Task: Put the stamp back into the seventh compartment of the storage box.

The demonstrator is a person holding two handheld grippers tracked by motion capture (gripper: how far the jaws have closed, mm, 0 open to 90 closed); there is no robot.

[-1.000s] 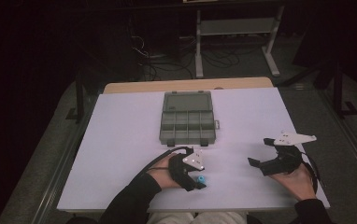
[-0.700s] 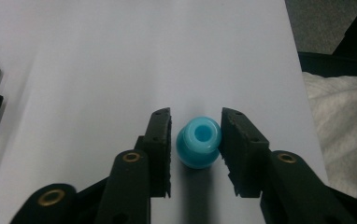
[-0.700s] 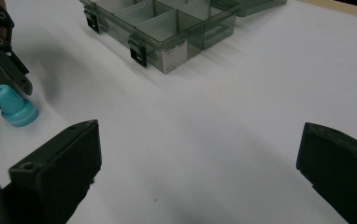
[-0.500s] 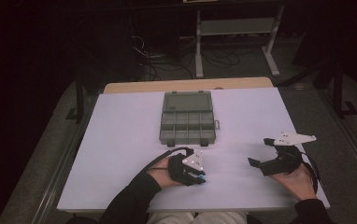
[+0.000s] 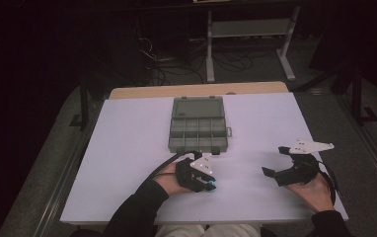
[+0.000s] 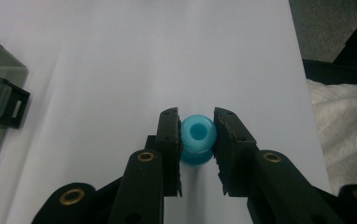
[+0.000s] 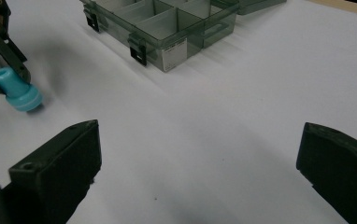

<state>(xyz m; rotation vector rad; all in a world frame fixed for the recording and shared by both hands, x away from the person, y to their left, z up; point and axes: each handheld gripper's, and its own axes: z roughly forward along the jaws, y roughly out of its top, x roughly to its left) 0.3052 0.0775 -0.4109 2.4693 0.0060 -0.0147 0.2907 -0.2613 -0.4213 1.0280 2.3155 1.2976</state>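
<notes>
Left hand-held gripper (image 6: 197, 140) has just closed its jaws and is now pinching a little blue spool-shaped piece (image 6: 196, 144), sitting on the table near the front edge. The grey compartment box (image 5: 198, 124) sits just behind it, lid open. Right hand-held gripper (image 5: 286, 162) rests near the front right corner, jaws spread wide with nothing between them.
</notes>
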